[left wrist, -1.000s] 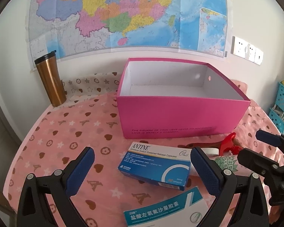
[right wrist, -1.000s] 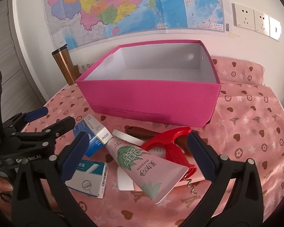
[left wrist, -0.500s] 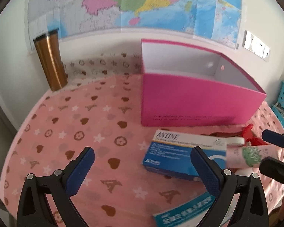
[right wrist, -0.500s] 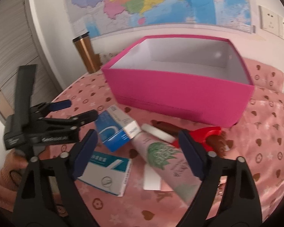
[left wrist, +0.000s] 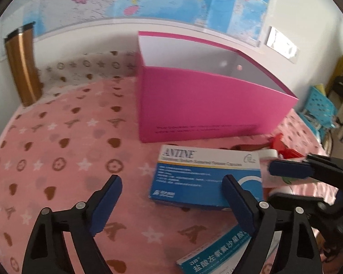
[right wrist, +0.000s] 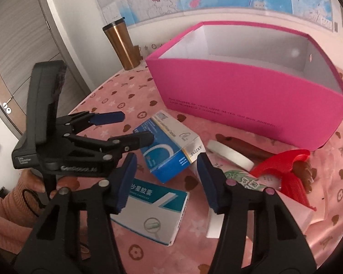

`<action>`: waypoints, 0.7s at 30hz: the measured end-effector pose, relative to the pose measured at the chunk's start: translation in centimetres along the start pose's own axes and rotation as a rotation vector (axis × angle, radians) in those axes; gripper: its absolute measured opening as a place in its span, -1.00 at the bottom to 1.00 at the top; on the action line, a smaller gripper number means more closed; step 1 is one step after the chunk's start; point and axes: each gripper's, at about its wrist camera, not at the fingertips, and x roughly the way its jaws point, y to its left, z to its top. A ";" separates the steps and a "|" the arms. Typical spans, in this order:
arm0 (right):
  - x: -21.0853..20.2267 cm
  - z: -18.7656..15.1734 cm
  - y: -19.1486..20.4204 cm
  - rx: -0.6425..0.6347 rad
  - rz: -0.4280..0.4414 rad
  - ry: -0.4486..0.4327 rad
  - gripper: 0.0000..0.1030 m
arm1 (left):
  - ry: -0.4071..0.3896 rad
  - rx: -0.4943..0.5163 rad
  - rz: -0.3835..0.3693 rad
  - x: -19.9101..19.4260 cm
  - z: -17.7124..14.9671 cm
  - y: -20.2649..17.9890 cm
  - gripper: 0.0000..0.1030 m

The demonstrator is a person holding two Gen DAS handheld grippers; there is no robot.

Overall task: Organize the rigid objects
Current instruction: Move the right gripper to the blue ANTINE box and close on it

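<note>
pink box (right wrist: pixel 251 91) sits open-topped toward the back of my table, and the white inner walls i can see are bare; its floor is mostly hidden from both cameras. left to right in my right wrist view: the left gripper (right wrist: pixel 135 126) with jaws spread wide and nothing between them, then two medicine cartons, the blue antine carton (right wrist: pixel 169 146) lying partly over the corner of the teal-and-white carton (right wrist: pixel 153 214). next comes a white roll of tape (right wrist: pixel 229 155), a pink tube with a green leaf print (right wrist: pixel 247 182), a brown object (right wrist: pixel 247 147) lying in front of the box, and a red opener (right wrist: pixel 288 171).

my left wrist view shows far less of that pile: only the antine carton (left wrist: pixel 208 178), an edge of the teal carton (left wrist: pixel 217 251), a sliver of red, and the right gripper (left wrist: pixel 285 180) coming in from the right. only the right view shows the hand in a pink sleeve (right wrist: pixel 13 207) holding the left gripper.

one copper tumbler (left wrist: pixel 22 66) stands by the wall, well apart from the box. my right gripper (right wrist: pixel 167 182) is open at medium width just before the antine carton, holding nothing.
</note>
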 end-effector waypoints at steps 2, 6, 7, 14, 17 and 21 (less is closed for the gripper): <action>0.4 0.1 -0.1 0.005 0.000 0.008 0.03 | 0.005 -0.001 -0.032 0.1 -0.1 0.1 0.65; 1.3 0.4 -0.4 0.017 0.003 0.025 -0.10 | 0.025 -0.007 -0.103 0.4 0.0 0.6 0.51; 1.6 0.4 -0.6 0.024 0.004 0.031 -0.11 | 0.030 -0.006 -0.119 0.5 0.1 0.6 0.45; 2.6 1.0 -0.9 0.032 -0.007 0.041 -0.14 | 0.047 0.022 -0.158 0.2 -0.3 0.3 0.42; 2.9 1.3 -1.0 0.031 -0.019 0.043 -0.14 | 0.052 0.000 -0.184 -0.1 -0.5 0.5 0.42; 3.0 1.6 -1.0 0.030 -0.013 0.042 -0.14 | 0.036 -0.020 -0.191 -1.0 -0.6 0.7 0.42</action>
